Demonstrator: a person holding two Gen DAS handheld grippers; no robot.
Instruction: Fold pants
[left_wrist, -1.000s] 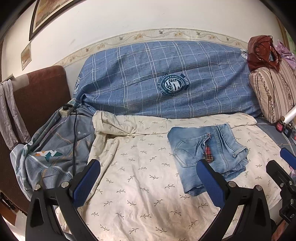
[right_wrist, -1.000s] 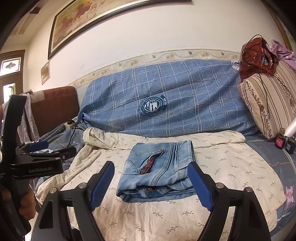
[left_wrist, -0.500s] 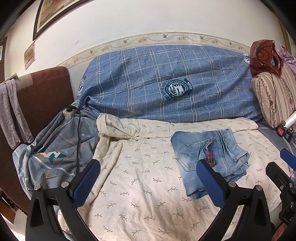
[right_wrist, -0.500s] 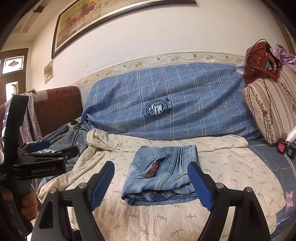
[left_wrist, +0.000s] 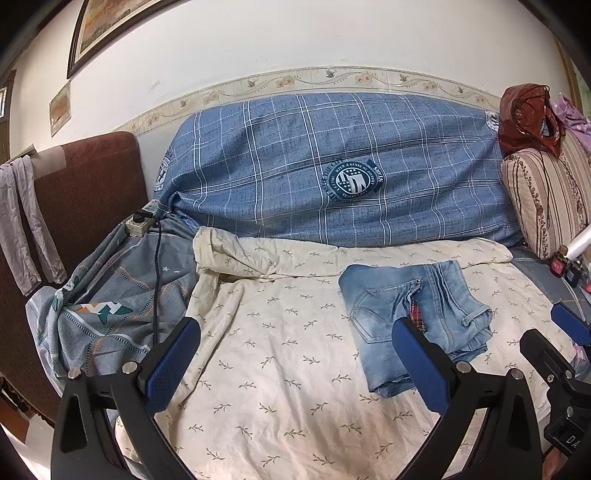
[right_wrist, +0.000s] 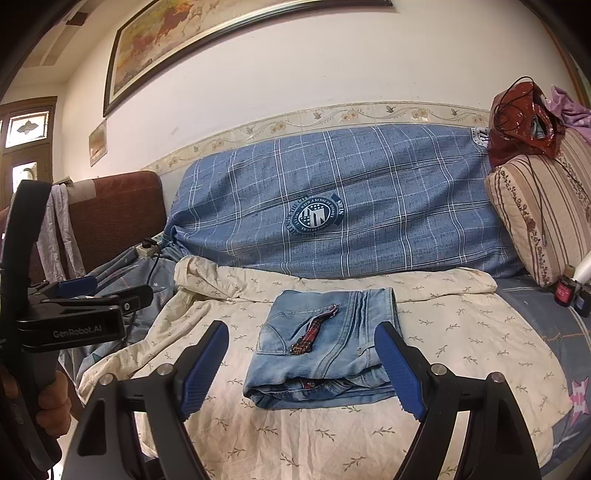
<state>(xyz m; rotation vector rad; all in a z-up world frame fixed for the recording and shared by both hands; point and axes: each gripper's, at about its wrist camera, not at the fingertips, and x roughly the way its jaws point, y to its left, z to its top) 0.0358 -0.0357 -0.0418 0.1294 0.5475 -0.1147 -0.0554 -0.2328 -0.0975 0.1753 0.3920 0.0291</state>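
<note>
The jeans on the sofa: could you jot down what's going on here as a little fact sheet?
item: jeans, folded into a compact bundle
lies on: cream leaf-print sheet over the sofa seat
behind: blue plaid cover
left gripper: open, empty, apart from the jeans
right gripper: open, empty, jeans ahead between its fingers, untouched
fold: looks finished

Faded light-blue folded denim pants (right_wrist: 325, 350) with a red tartan strip lie on a cream leaf-sprigged sheet (right_wrist: 461, 332); behind, a blue white-checked cover (right_wrist: 388, 192) with a navy emblem.

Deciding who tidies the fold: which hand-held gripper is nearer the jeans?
Right: centred just before the jeans, open. Left: off to their left, open.
</note>
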